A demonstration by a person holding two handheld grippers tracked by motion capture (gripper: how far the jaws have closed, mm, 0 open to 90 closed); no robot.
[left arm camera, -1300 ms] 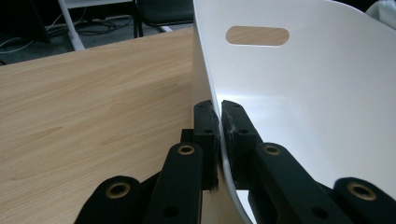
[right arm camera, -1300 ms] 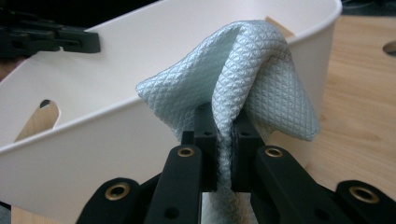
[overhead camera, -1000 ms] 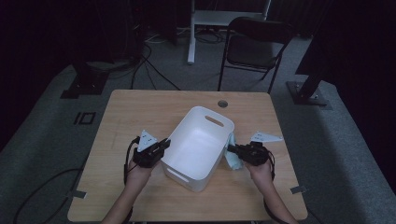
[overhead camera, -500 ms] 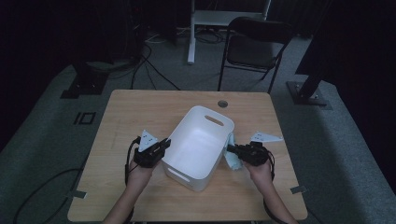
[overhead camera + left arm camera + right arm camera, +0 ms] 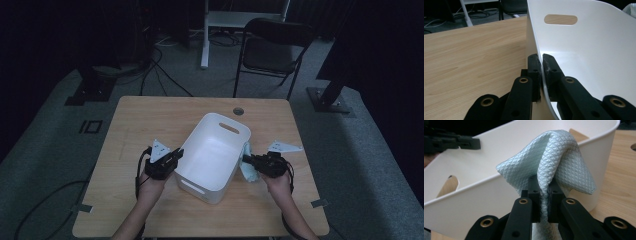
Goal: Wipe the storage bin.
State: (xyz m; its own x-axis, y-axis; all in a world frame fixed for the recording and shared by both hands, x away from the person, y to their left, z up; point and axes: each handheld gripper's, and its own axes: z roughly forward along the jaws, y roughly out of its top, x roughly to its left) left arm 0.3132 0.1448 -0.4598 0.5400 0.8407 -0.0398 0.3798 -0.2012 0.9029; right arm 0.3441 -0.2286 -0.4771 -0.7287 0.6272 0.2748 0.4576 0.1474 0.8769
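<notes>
**Gripping Bin and Cloth at the Table**

Clamping the near side wall of the white plastic bin with slot handles (image 5: 584, 42), the left gripper (image 5: 542, 65) has its jaws pressed together on the thin rim. The bin sits tilted at the middle of the light wooden table (image 5: 150, 125). Beside the bin's opposite wall, the right gripper (image 5: 544, 188) pinches a pale blue waffle-textured cloth (image 5: 554, 157), which bunches up above the jaws and touches the bin's outer side.

High view dim, room black at edges, light from above on desk (image 5: 150, 125) only. Gripper views brighter, sharp mid-frame; jaws soft at bottom. Mild glare inside bin (image 5: 586, 50).
</notes>
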